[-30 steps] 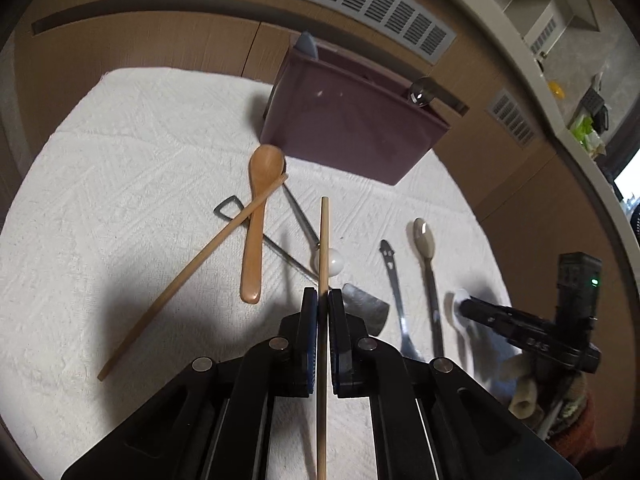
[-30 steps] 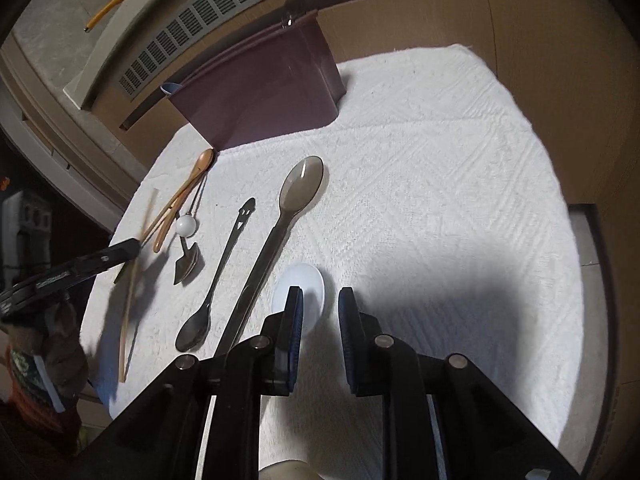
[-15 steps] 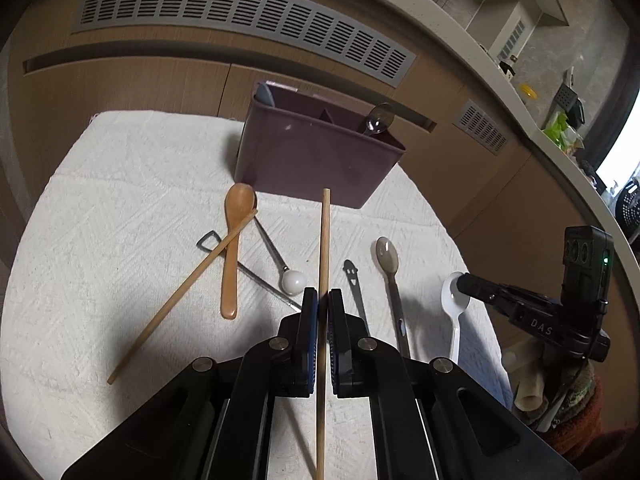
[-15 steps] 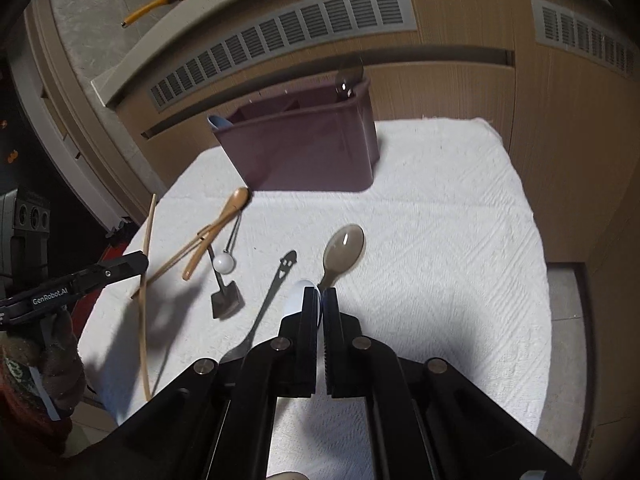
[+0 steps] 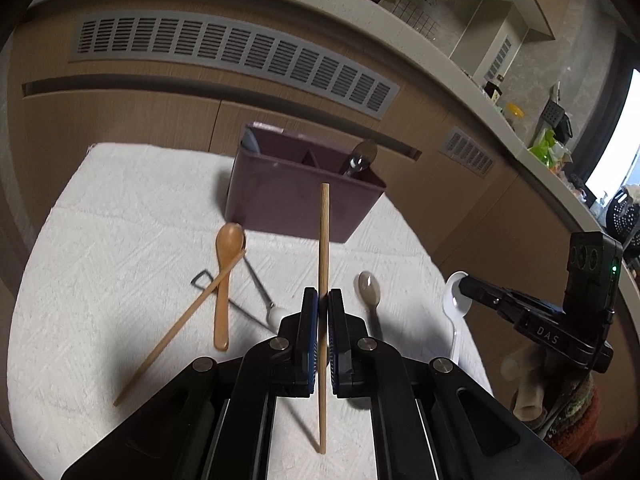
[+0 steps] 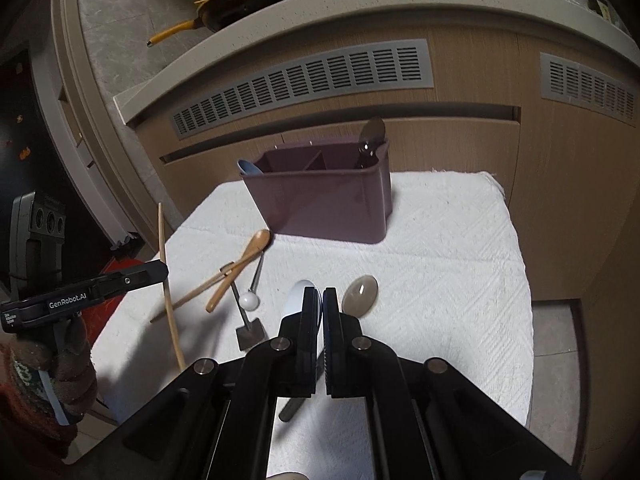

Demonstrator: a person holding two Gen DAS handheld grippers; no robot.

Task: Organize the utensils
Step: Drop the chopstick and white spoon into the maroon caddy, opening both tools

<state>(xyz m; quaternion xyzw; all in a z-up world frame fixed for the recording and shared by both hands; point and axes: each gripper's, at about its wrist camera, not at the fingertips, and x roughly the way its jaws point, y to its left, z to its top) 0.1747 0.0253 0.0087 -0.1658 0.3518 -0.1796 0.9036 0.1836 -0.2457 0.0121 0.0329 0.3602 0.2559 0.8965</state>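
we have the left gripper [image 5: 323,300] clamped on a wooden chopstick [image 5: 323,248], held clear of the white cloth [image 5: 100,240]; its lower end runs down between the arms. right gripper [image 6: 322,300] is pinched on a white plastic spoon [image 6: 298,294], bowl showing left of the pads, handle mostly hidden. purple utensil caddy [image 6: 320,204] sits at the far side of the cloth, a metal spoon [image 6: 370,136] upright in its right compartment, something blue at its left end, hard to identify. second chopstick [image 5: 180,320] lies across the wooden spoon [image 5: 224,276] on the cloth
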